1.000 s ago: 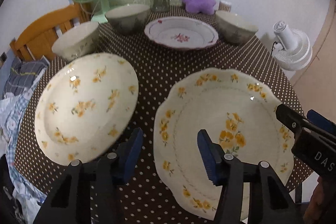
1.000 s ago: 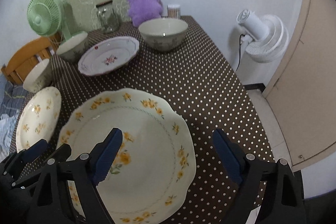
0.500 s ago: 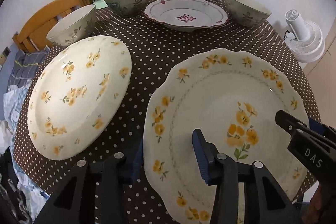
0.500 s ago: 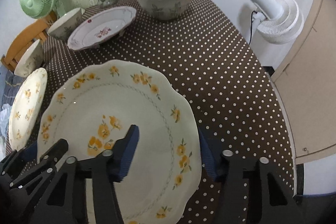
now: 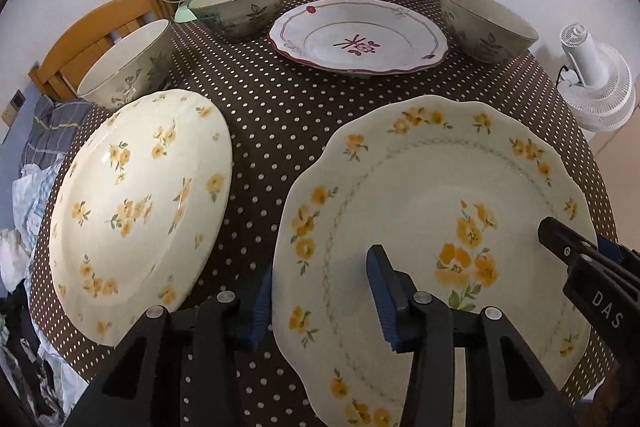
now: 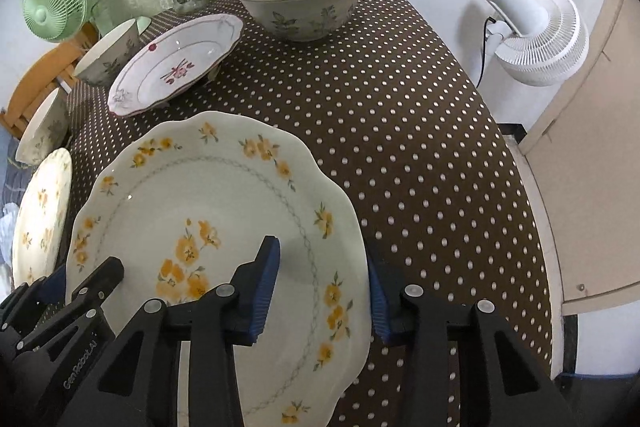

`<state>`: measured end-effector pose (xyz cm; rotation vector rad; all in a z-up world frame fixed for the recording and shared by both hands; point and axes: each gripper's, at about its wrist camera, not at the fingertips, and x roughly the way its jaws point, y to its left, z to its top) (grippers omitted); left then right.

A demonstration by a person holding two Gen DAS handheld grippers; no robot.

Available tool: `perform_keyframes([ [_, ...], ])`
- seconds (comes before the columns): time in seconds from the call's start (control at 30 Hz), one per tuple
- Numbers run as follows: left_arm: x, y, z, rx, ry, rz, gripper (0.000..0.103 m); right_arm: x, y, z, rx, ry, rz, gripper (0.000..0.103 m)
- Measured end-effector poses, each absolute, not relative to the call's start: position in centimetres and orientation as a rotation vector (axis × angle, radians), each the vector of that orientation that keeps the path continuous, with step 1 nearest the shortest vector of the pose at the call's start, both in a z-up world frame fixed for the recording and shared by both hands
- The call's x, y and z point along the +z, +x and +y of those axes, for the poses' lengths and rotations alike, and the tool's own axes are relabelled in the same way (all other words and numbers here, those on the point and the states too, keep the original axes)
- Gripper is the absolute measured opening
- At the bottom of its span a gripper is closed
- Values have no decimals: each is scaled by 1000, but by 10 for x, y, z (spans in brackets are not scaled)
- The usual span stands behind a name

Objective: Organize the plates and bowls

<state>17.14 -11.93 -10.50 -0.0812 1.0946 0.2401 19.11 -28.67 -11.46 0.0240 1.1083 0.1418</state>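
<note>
Large plate: the scalloped cream plate with yellow flowers (image 5: pixel 432 195) sits at the near edge of the brown polka-dot tablecloth (image 5: pixel 280 107), held from both sides.
Left gripper (image 5: pixel 320 291): blue-padded fingers straddle the plate's left rim, one over, one under; it seems closed on it, though contact is hidden.
Right gripper (image 6: pixel 324 287): jaws narrow across the plate's right rim (image 6: pixel 360 227), one pad on top.
Second plate: a round cream floral plate (image 5: pixel 140 203) lies just left, apart.
Far side: a white red-trimmed plate (image 5: pixel 360 39), three grey-green leaf-patterned bowls (image 5: pixel 486 23).
</note>
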Motion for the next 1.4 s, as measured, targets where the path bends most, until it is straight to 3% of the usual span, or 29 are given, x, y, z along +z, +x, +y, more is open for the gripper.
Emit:
perform_keyframes([
  [0.27, -99, 176, -118, 303, -91, 1099, 47, -112, 192, -288, 162, 8, 1099, 45],
  [0.3, -98, 175, -116, 313, -102, 1101, 52, -110, 192, -290, 163, 7, 1091, 45],
  [0.33, -96, 174, -115, 325, -104, 1107, 58, -108, 192, -291, 166, 9, 1084, 51],
  [0.37, -94, 173, -114, 328, -108, 1105, 60, -106, 190, -294, 172, 17, 1078, 64],
  [0.43, -88, 169, -114, 331, -104, 1088, 64, -100, 189, -297, 177, 32, 1051, 74],
  [0.53, -72, 164, -111, 321, -109, 1036, 83, -89, 186, -296, 179, 28, 1037, 76],
  [0.6, -63, 160, -107, 323, -98, 1005, 88, -79, 184, -294, 176, 46, 1022, 76],
  [1.4, -35, 142, 32, 202, -78, 929, 89, -35, 145, -134, 163, 28, 934, 76],
])
